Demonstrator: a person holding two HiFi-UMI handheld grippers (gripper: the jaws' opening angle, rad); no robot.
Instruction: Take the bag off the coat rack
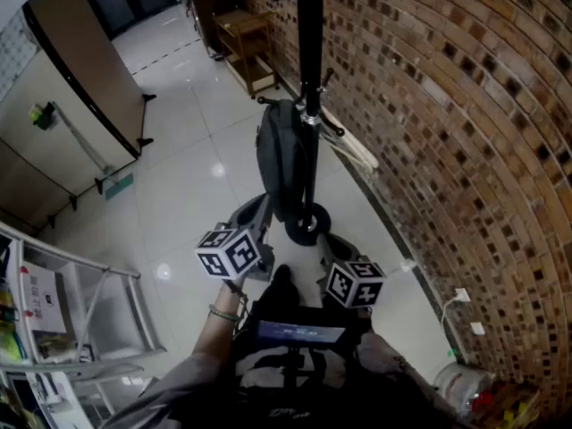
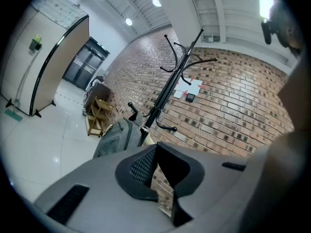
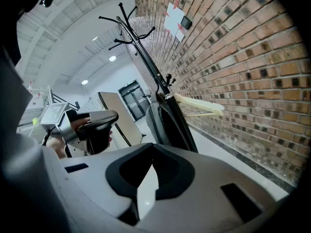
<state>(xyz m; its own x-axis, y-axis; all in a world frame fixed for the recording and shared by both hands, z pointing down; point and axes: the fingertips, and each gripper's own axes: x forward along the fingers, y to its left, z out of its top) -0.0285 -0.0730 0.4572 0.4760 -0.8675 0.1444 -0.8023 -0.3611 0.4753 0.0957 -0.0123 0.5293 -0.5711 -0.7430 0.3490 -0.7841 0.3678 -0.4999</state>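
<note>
A grey backpack [image 1: 279, 164] hangs low on the black coat rack [image 1: 309, 79], just above its round base [image 1: 307, 224]. It also shows in the left gripper view as the backpack [image 2: 116, 137] beside the rack's pole [image 2: 170, 89], and in the right gripper view as the backpack [image 3: 163, 123] against the pole [image 3: 146, 57]. My left gripper [image 1: 257, 206] is shut and empty, a little short of the bag's lower left. My right gripper [image 1: 327, 239], also shut with nothing in it, sits lower, right of the base. Neither touches the bag.
A brick wall [image 1: 447, 132] runs close along the right. A pale wooden hanger [image 1: 353, 146] sticks out behind the rack. A wooden shelf unit [image 1: 246, 47] stands further back, a rolling partition board [image 1: 80, 88] at left, metal shelving [image 1: 54, 302] at lower left.
</note>
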